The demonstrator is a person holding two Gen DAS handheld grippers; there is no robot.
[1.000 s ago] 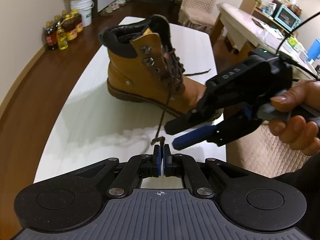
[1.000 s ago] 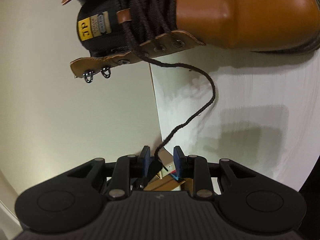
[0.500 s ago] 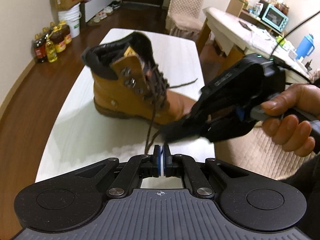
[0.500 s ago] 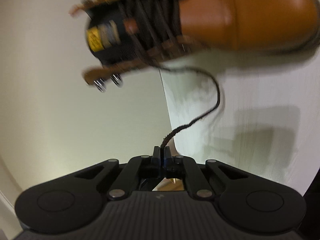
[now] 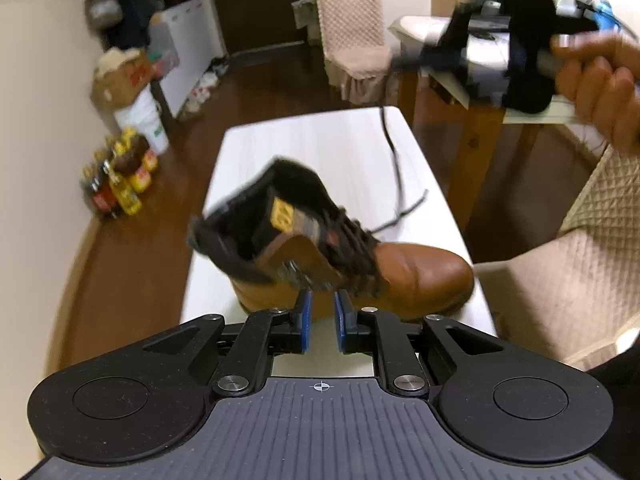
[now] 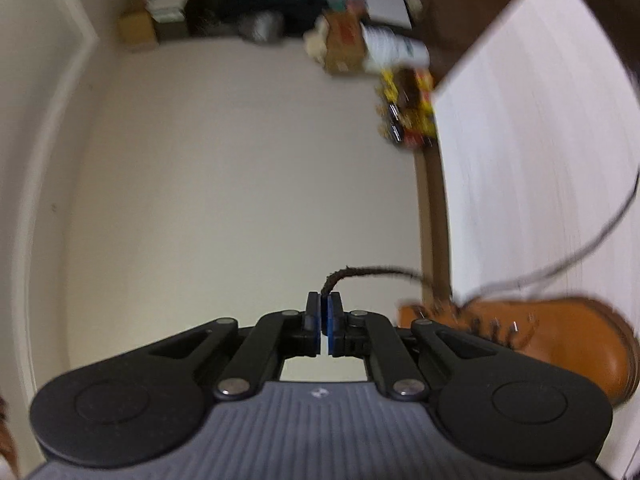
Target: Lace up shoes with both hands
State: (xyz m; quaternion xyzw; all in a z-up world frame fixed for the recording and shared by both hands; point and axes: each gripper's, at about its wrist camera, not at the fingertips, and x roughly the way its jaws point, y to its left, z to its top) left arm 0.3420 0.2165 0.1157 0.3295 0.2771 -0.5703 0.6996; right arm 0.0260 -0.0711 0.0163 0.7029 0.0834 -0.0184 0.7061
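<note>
Dark wood floor (image 5: pixel 132 264) runs round a white tabletop (image 5: pixel 320 140), w/ a cluster of oil bottles (image 5: pixel 120 184) and a white bucket (image 5: pixel 144 120) along the cream wall at left, a quilted chair (image 5: pixel 352 36) at the far end, and a second cluttered table (image 5: pixel 480 48) at upper right.

On the tabletop stands a tan leather work boot (image 5: pixel 360 268), toe to the right in the left wrist view, dark padded collar tipped toward the camera; it's motion-blurred. Brown lace is crossed thru the lower eyelets.

Left claw (image 5: pixel 320 316) sits just in front of the boot's ankle side, blue pads apart and opening, nothing btwn them.

Right claw (image 6: pixel 324 314) has its pads pressed together, pinching the end of the brown shoelace (image 6: pixel 360 272); a short stub sticks out past the tips, then curves off right toward the boot (image 6: pixel 560 336). In the left wrist view the lace (image 5: pixel 394 152) rises from the boot up toward the right claw (image 5: pixel 404 62), held high at upper right by the person's right hand (image 5: pixel 600 84), heavily blurred.
</note>
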